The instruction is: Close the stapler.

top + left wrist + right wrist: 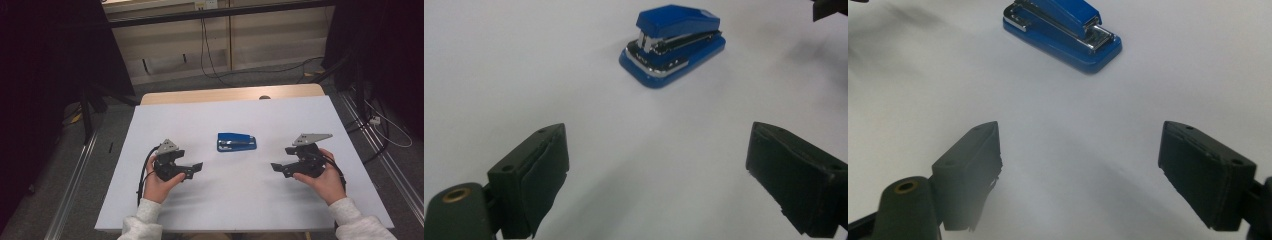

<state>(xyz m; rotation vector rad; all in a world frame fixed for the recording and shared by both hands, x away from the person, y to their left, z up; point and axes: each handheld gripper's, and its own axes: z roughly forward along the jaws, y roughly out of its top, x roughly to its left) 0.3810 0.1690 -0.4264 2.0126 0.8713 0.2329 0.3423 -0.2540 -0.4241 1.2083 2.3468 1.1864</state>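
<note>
- High view shows a blue stapler (237, 142) lying flat near the middle of the white table (300, 210), with a hand on either side of it, each holding a gripper
- Left gripper (197, 168) sits well to the stapler's left and a little nearer the person, jaws pointing inward toward the middle; the left gripper view has its two pads standing wide apart with only bare table between them
- Right gripper (276, 167) mirrors it on the far side, also pointed inward, and in the right gripper view its jaws are spread wide and empty
- Neither tool touches the stapler; both are clearly apart from it, and it lies ahead of each pair of jaws in the gripper views, closed, its base flat on the table
- Step in hand, as I judge it: the lining-up before a pick, both tools opened and aimed at the stapler
- Next move likely calls for one gripper to travel in and drop low enough for its pads to straddle the stapler's narrow width, then close squarely across the body; a grip at the rounded top could slip, so a hold lower on the sides looks safer
</note>
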